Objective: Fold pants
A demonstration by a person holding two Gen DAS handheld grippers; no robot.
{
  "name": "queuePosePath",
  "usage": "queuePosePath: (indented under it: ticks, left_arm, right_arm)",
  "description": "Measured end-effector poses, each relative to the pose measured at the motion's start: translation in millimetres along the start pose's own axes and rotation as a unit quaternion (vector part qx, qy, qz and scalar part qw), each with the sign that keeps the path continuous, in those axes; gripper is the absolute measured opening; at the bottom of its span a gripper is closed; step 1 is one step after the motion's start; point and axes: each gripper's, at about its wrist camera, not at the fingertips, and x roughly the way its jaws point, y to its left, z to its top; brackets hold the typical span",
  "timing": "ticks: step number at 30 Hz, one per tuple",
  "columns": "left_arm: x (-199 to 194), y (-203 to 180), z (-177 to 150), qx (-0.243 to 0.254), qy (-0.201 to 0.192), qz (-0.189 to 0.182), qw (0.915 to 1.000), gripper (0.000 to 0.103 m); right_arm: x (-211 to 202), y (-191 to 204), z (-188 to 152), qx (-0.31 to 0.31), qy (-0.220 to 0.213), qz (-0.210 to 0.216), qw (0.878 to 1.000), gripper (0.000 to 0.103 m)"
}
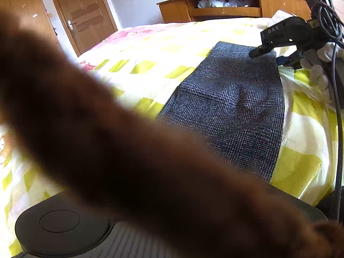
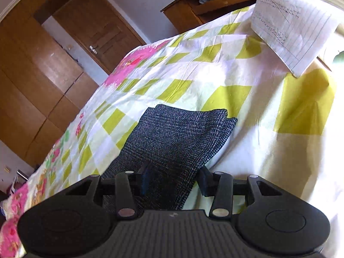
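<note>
Blocking left view: brown blur [image 1: 129,139]; pants [image 2: 172,133] clear right.

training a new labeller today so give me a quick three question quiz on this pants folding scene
1. True or false: the pants lie on a bare wooden floor.
2. The right hand-held gripper is: A open, B shut on the pants, C out of view.
3. Fill in: the lined sheet beyond the pants is made of ____.
Key: 1 false, they lie on a bedspread; 2 A; 3 paper.
</note>
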Motion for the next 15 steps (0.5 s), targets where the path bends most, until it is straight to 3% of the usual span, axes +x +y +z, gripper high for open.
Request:
queuePosePath:
  ticks: [1, 3, 4, 6, 9, 12, 14, 15]
  left_arm:
    - [0.0, -0.6, 0.4, 0.0, 0.001, 0.002, 1.0, 0.038]
    - [-0.1, -3.0, 2.5, 0.0, 0.002, 0.007, 1.0, 0.038]
    - [-0.3, -5.0, 4.0, -0.002, 0.0, 0.011, 0.9999, 0.038]
    - [-0.4, -9.8, 9.2, -0.017, -0.007, 0.009, 0.9998, 0.038]
    - [6.4, -24.7, 16.2, -0.035, -0.026, -0.018, 0.9989, 0.042]
    - [26.4, -47.2, 18.5, -0.031, -0.041, -0.006, 0.9987, 0.043]
    - [28.1, -54.3, 22.2, -0.024, -0.051, 0.011, 0.9984, 0.043]
    - [24.8, -52.5, 23.9, -0.031, -0.051, 0.011, 0.9982, 0.045]
  right_arm:
    - [2.6, -0.2, 1.9, 0.015, -0.004, 0.008, 1.0, 0.053]
    - [10.9, -3.3, 4.0, 0.047, 0.007, 0.024, 0.999, 0.027]
    - [14.9, -6.3, 5.6, 0.067, 0.018, 0.029, 0.997, 0.024]
    - [9.0, -9.0, 14.4, 0.082, 0.007, 0.046, 0.995, 0.024]
    - [-22.5, -4.0, 31.6, 0.055, -0.043, 0.058, 0.996, 0.023]
    - [-30.6, -3.3, 34.5, 0.017, -0.064, 0.006, 0.998, 0.023]
    - [-20.6, -3.4, 30.3, -0.024, -0.039, -0.038, 0.998, 0.023]
    - [-19.9, -4.4, 28.6, -0.026, -0.028, -0.037, 0.999, 0.023]
